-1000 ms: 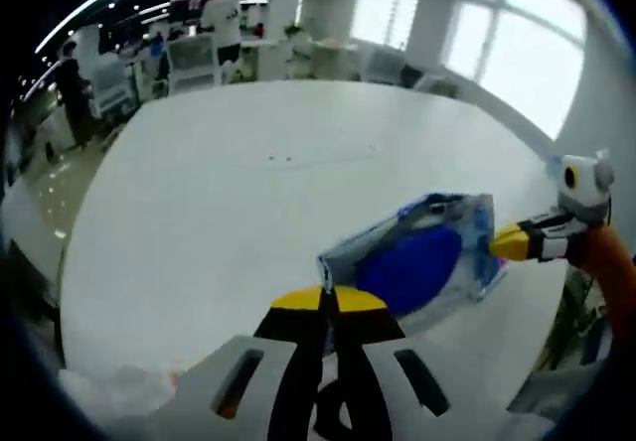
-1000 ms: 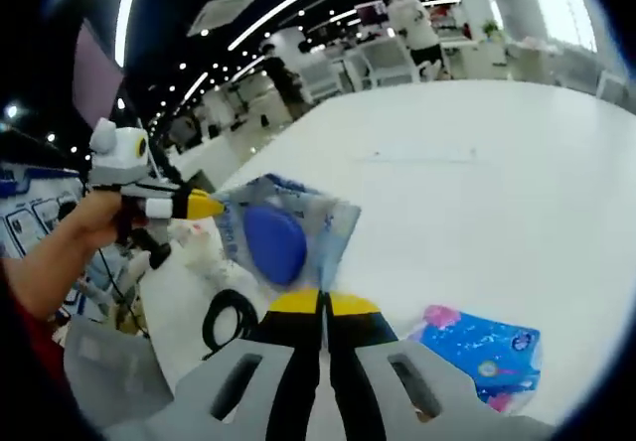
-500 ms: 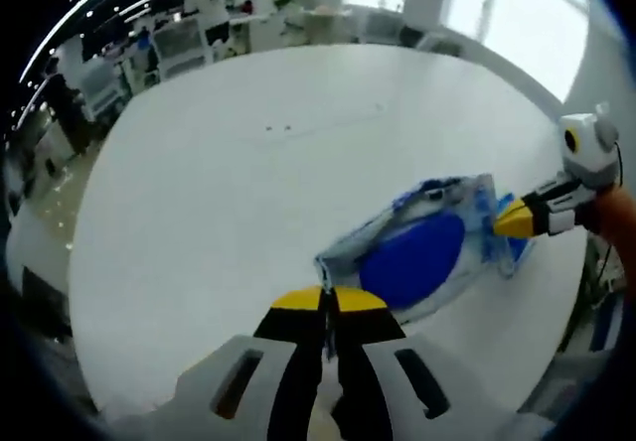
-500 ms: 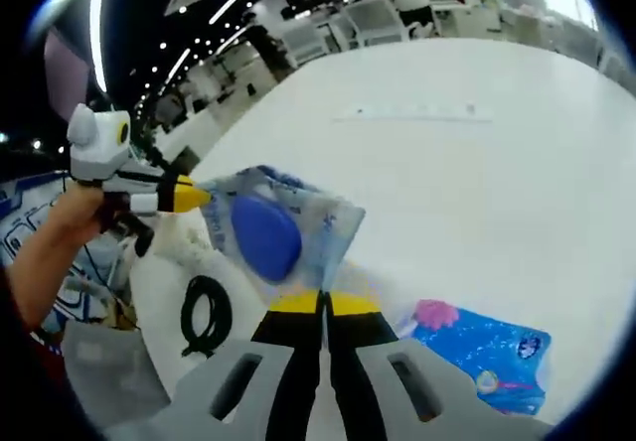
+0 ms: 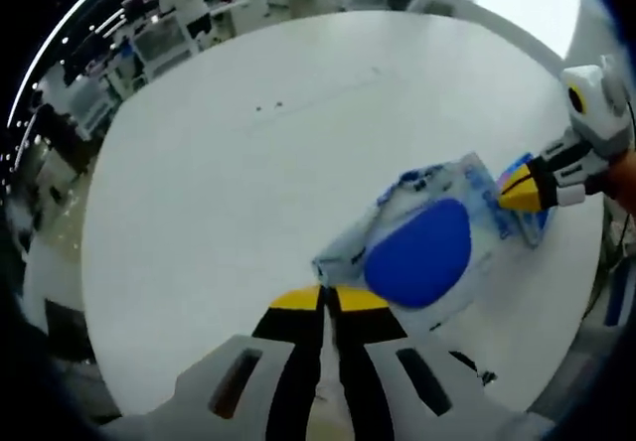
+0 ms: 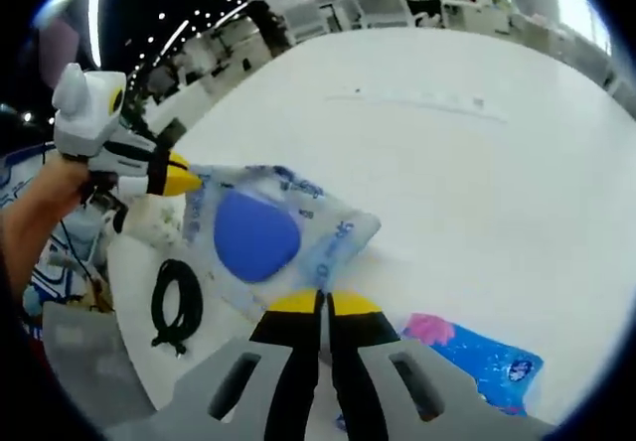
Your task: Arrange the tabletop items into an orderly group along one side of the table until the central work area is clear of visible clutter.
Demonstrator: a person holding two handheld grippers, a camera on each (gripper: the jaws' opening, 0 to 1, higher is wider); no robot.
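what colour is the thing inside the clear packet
Solid blue, an oval pad inside the clear packet; clearest in the left gripper view.

From where I stand, nothing here can be read. The clear pouch (image 6: 268,237) at the centre of the right gripper view carries blue print along its edges, too blurred to make out. The blue packet (image 6: 477,362) at lower right shows a small round emblem and some marks, also illegible.
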